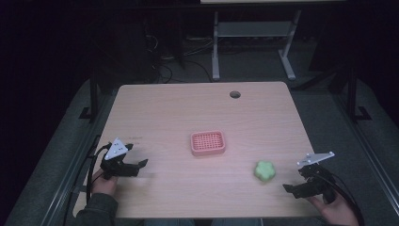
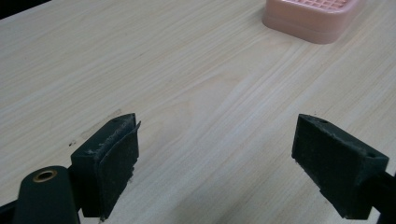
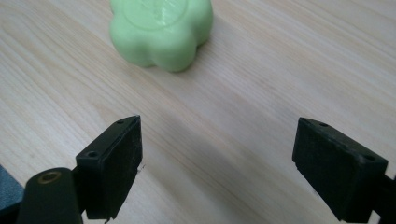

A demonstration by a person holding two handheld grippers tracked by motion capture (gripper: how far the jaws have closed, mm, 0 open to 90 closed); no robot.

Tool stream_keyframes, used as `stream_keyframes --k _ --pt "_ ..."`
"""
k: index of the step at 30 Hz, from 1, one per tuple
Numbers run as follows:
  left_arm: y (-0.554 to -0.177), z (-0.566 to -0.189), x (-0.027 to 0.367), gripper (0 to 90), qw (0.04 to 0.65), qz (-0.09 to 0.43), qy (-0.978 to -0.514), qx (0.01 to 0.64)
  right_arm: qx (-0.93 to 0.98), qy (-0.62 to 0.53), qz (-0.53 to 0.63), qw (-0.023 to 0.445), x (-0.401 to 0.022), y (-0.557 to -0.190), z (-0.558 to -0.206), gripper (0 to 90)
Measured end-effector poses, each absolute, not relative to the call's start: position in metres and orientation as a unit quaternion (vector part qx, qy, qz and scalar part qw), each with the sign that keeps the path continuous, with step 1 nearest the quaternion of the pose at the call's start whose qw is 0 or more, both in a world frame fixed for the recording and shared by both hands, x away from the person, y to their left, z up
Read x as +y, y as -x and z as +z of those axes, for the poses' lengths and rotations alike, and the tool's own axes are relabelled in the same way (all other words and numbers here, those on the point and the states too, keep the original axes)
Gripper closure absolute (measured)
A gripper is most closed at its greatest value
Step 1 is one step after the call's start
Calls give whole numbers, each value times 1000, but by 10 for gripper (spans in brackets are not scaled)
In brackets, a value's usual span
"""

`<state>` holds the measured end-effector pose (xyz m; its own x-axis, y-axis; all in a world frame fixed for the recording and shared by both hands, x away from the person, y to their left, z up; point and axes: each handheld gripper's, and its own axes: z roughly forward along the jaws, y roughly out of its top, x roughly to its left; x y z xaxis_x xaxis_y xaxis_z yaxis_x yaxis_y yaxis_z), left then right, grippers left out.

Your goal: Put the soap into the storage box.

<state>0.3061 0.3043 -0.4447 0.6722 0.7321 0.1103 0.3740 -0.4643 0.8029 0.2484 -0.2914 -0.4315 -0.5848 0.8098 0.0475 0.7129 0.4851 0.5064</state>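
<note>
Your right tongs point(image 1: 301, 181) gape wide and empty over the surface point(image 1: 164, 108), with the green flower-shaped soap point(image 1: 265, 171) lying just ahead of them, near but untouched. Your left tongs point(image 1: 136, 162) are spread wide too, gripping nothing, well apart from the pink slotted dish point(image 1: 208, 143) at the middle.

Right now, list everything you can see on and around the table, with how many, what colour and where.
soap dish: one, pink, slotted top, near the table's middle.
flower-shaped soap: one, light green, on the table right of the soap dish, apart from it.
table: one, light wood, with a dark round hole near its far edge.
desk frame: one, pale grey legs, on the floor beyond the table.
left gripper: one, black, open, near left edge, holding nothing.
right gripper: one, black, open, near right corner beside the soap.
</note>
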Motion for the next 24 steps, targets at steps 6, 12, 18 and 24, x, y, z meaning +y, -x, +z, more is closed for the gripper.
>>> stream_keyframes --k 6,12,18,24 --pt "-305 -445 304 144 402 227 -820 338 862 -438 238 93 -283 -252 -428 157" --pt "-305 -444 304 144 400 227 -822 335 873 -423 228 90 -272 -259 -422 152" --pt "-305 -444 306 144 397 227 -823 336 881 -409 221 89 -262 -266 -418 151" --pt "-304 -443 306 144 398 228 -823 334 889 -395 213 87 -250 -273 -414 150"
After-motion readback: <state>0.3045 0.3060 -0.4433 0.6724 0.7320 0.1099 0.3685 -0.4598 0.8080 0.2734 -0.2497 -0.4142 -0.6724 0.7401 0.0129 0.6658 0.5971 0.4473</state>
